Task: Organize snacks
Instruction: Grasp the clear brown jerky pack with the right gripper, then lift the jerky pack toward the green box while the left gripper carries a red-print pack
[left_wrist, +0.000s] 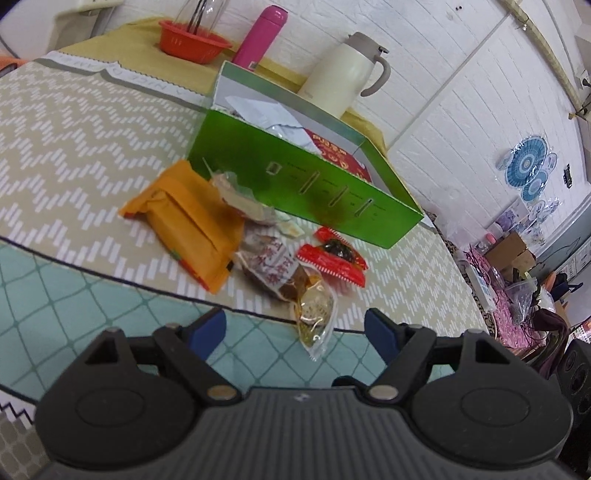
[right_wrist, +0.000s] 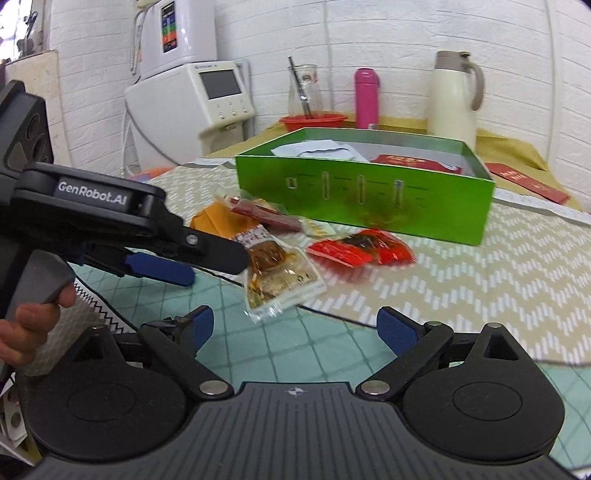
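Left gripper (left_wrist: 295, 326) and right gripper (right_wrist: 295, 326), both with jaws spread wide and holding nothing, above the patterned tablecloth (left_wrist: 74, 147). Loose snacks lie just before the green box (left_wrist: 295, 181): an orange packet (left_wrist: 188, 221), a red packet (left_wrist: 332, 258), and a clear packet (left_wrist: 316, 314) nearest the left gripper. The box already contains 2 visible items.

Left wrist view: low over the table (left_wrist: 74, 122), looking past its own fingers at the snack pile (left_wrist: 258, 254) and green box (left_wrist: 306, 192) from the box's left corner. Right wrist view: further right, facing the box (right_wrist: 365, 199) front-on. Shared: snacks (right_wrist: 284, 273), box, flasks.
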